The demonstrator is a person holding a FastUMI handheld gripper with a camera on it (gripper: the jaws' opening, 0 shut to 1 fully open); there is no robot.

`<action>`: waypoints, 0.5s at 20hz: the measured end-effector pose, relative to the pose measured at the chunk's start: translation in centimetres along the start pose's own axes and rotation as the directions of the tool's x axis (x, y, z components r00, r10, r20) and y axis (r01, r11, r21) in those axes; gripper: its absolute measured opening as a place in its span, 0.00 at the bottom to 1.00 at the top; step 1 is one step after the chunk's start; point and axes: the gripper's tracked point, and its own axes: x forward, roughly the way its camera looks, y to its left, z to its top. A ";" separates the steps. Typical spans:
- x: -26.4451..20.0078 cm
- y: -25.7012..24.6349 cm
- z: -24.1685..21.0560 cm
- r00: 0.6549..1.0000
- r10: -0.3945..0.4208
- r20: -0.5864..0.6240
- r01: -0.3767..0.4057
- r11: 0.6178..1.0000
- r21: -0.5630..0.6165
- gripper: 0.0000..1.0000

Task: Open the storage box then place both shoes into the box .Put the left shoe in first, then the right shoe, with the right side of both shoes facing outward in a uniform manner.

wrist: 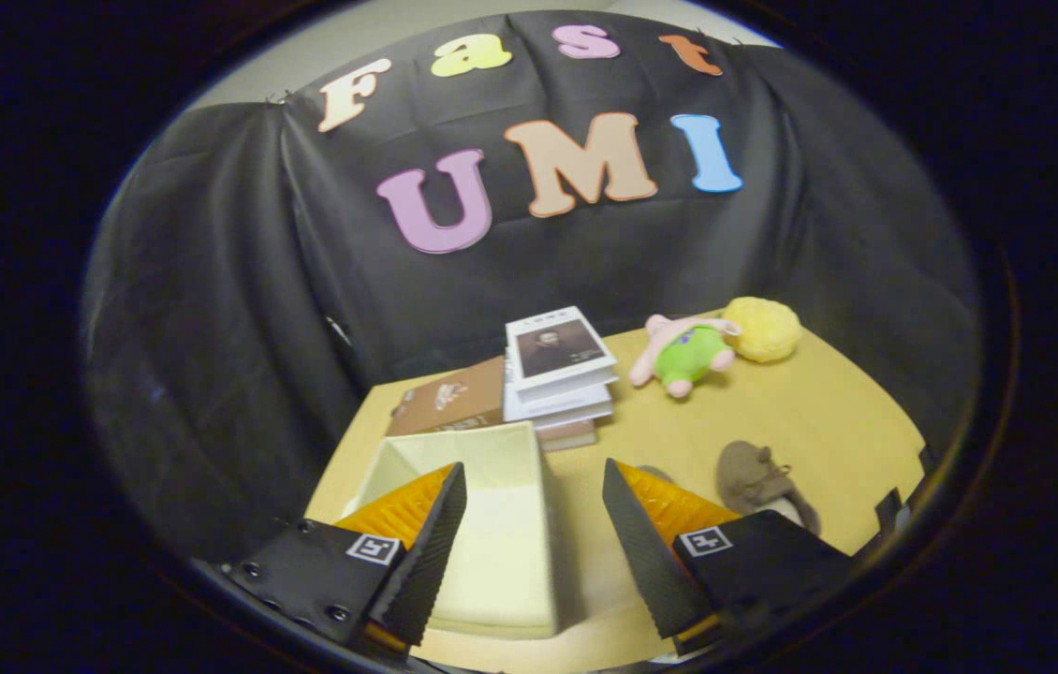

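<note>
A pale yellow storage box (492, 534) stands open on the wooden table (800, 421), its inside bare, just below and between my fingers, nearer the left one. My gripper (534, 524) hovers above it, open, with nothing between the fingers. A brown shoe (758, 482) lies on the table just beyond the right finger, partly hidden by it. A second shoe cannot be made out.
A stack of books (557, 374) sits right behind the box, with a brown book (449, 401) to its left. A pink and green plush toy (683, 354) and a yellow plush ball (761, 328) lie at the table's far right, against the cloth wall.
</note>
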 end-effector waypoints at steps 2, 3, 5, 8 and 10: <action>0.9 -3.4 -1.2 0.996 -0.063 -0.057 0.063 0.998 -0.009 0.94; 1.2 -4.8 -2.1 0.992 -0.090 -0.085 0.090 0.996 -0.006 0.94; 2.2 -7.0 -3.9 0.984 -0.107 -0.141 0.112 0.993 0.028 0.94; 3.3 -9.9 -7.1 0.962 -0.136 -0.236 0.148 0.988 0.034 0.95; 3.5 -11.2 -9.1 0.943 -0.147 -0.299 0.158 0.987 0.014 0.95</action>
